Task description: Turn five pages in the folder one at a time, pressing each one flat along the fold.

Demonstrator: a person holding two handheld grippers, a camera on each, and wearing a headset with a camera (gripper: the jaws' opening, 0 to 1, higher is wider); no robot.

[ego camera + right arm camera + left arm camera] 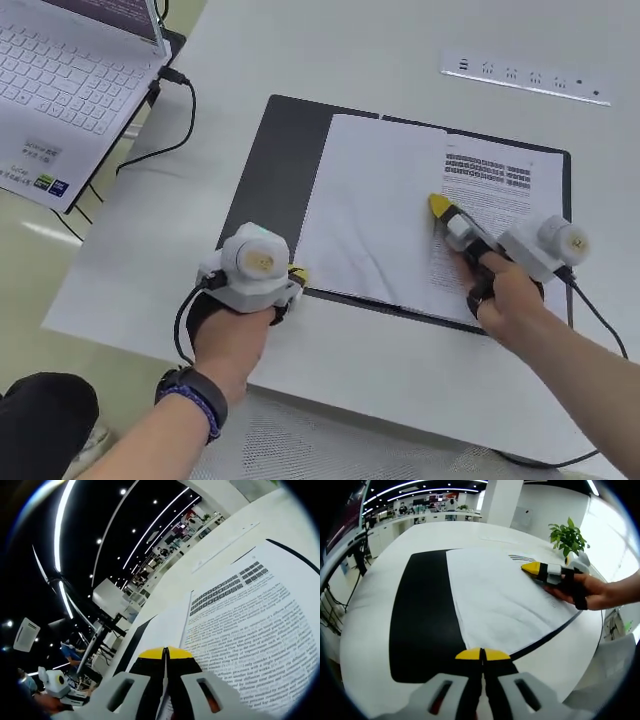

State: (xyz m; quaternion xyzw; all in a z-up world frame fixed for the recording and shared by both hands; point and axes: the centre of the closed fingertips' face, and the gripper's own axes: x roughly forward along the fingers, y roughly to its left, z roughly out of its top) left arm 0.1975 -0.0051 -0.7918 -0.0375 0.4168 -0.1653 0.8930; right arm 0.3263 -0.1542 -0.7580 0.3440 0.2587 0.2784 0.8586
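The folder (pixel 270 170) lies open on the white table, its black cover showing at the left. A blank white page (pixel 370 200) lies turned over to the left, and a printed page (pixel 500 190) lies at the right. My right gripper (pixel 440 207) is shut, its yellow tips resting on the paper at the fold between the two pages. The right gripper view shows those tips (pixel 164 652) beside the printed page (pixel 250 625). My left gripper (pixel 298 276) is shut at the near left corner of the blank page (pixel 495 595), tips (pixel 482 654) at its edge.
A white laptop (pixel 70 70) sits at the far left with a black cable (pixel 170 140) running toward the folder. A white power strip (pixel 525 78) lies at the back right. The table's near edge runs just below both hands. A potted plant (pixel 567 537) stands beyond the table.
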